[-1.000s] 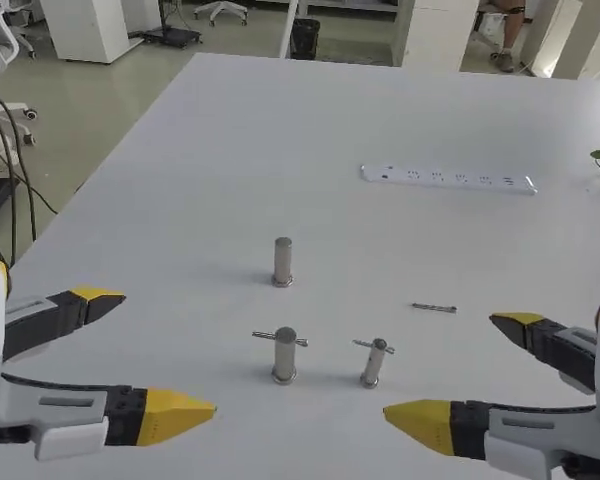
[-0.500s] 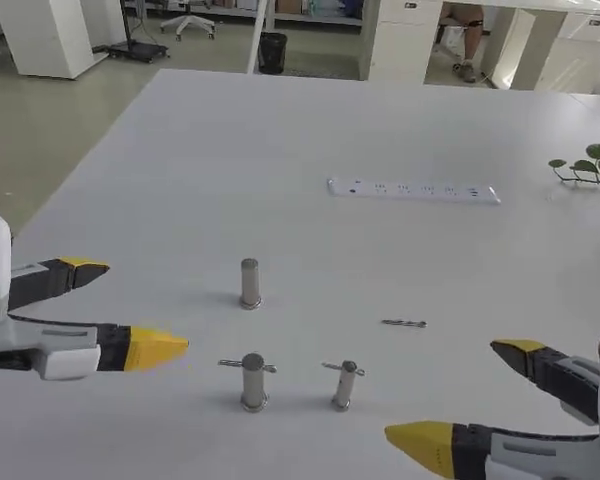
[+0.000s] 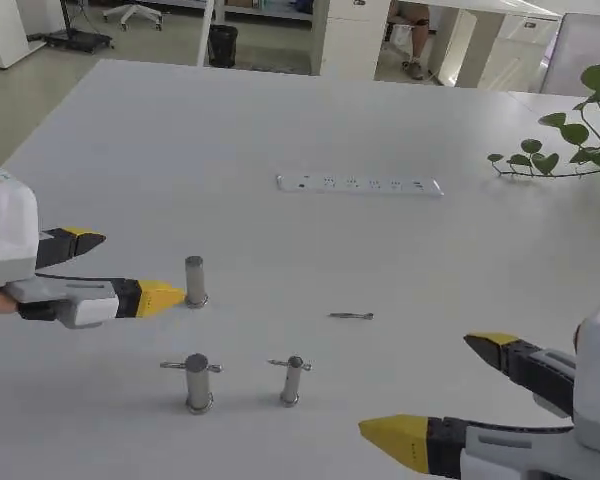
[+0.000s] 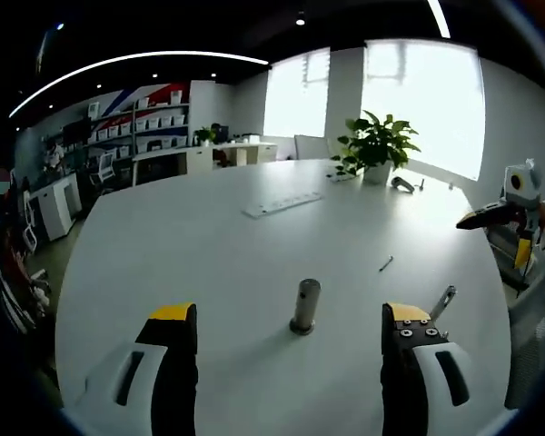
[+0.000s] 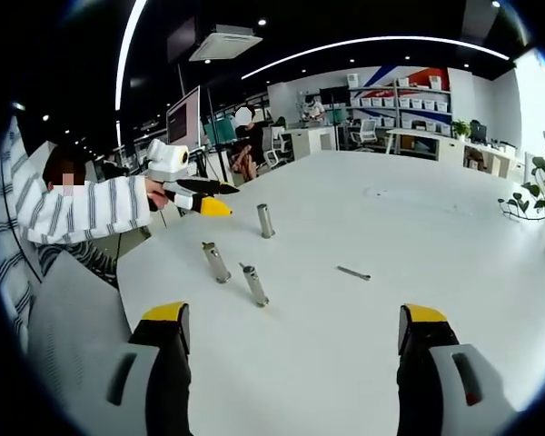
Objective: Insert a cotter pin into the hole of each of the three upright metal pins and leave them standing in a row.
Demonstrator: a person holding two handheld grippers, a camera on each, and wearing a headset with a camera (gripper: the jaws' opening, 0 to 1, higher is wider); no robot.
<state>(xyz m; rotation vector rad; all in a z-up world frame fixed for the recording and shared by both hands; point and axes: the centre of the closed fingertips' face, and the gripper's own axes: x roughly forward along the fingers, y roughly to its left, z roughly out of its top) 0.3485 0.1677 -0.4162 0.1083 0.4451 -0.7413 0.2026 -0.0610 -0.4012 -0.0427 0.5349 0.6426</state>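
Note:
Three upright metal pins stand on the white table. A bare pin stands at the back left. Nearer me, two pins each carry a cotter pin through the top. One loose cotter pin lies flat to their right. My left gripper is open, its near tip close beside the bare pin, which stands just ahead between the jaws. My right gripper hangs open at the front right, holding nothing, with the loose cotter pin ahead of it.
A white power strip lies across the table further back. A green plant sits at the far right edge. In the right gripper view, a person's striped sleeve holds the left gripper. Office furniture stands beyond the table.
My left gripper has moved forward and up to the bare pin. My head has turned right, shifting the whole scene left. The right gripper stays low at the front right.

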